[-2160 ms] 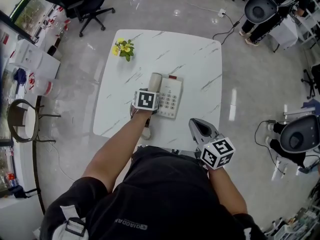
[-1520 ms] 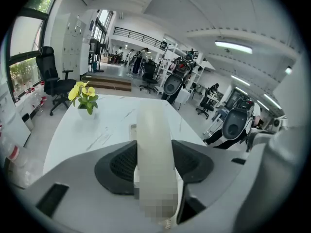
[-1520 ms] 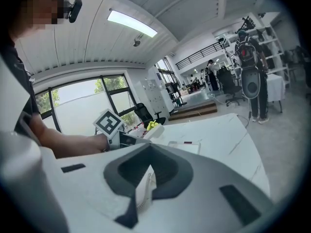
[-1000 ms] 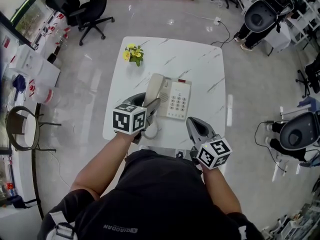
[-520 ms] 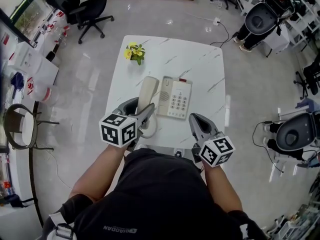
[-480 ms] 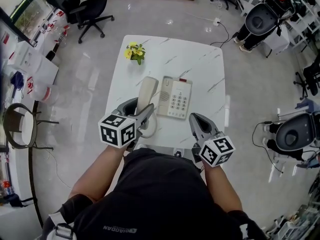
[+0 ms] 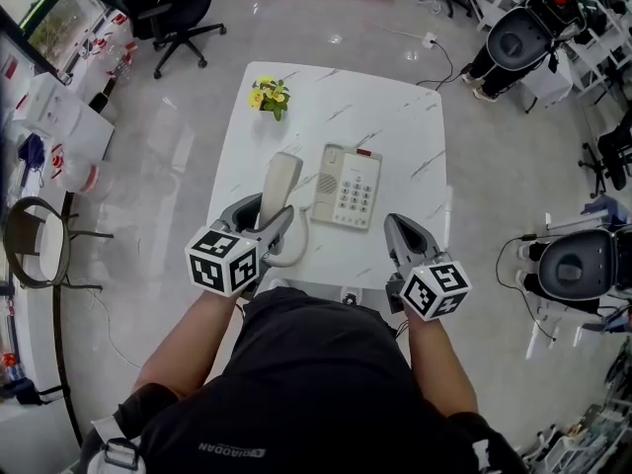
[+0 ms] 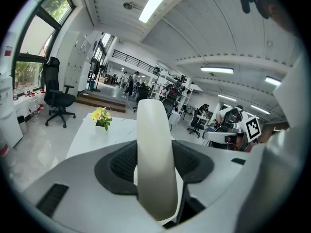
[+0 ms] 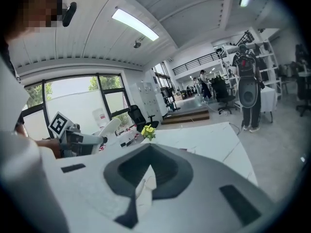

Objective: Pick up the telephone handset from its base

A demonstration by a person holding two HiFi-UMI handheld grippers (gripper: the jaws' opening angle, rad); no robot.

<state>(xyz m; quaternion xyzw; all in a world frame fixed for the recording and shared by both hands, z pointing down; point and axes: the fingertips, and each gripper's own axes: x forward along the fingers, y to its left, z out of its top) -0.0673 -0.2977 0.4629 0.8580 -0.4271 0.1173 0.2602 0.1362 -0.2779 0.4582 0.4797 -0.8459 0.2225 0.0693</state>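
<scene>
L gripper (image 7: 265,218) clamps handset (image 7: 280,176), lower end hidden by jaws; R gripper (image 7: 398,228) closed.

Head view — we look from above the person, steeply down, taking in the whole white table (image 7: 336,107) from some way off. Left gripper view: we sit low on the left gripper (image 7: 267,213), facing along its jaws down the table's length, with the handset (image 8: 155,154) very close before the lens; the right gripper view sits on the right gripper (image 7: 402,233) and faces across the table toward the windows (image 9: 73,101). All three views share the yellow flowers (image 7: 270,95) — and each gripper view catches the other gripper near its edge.
</scene>
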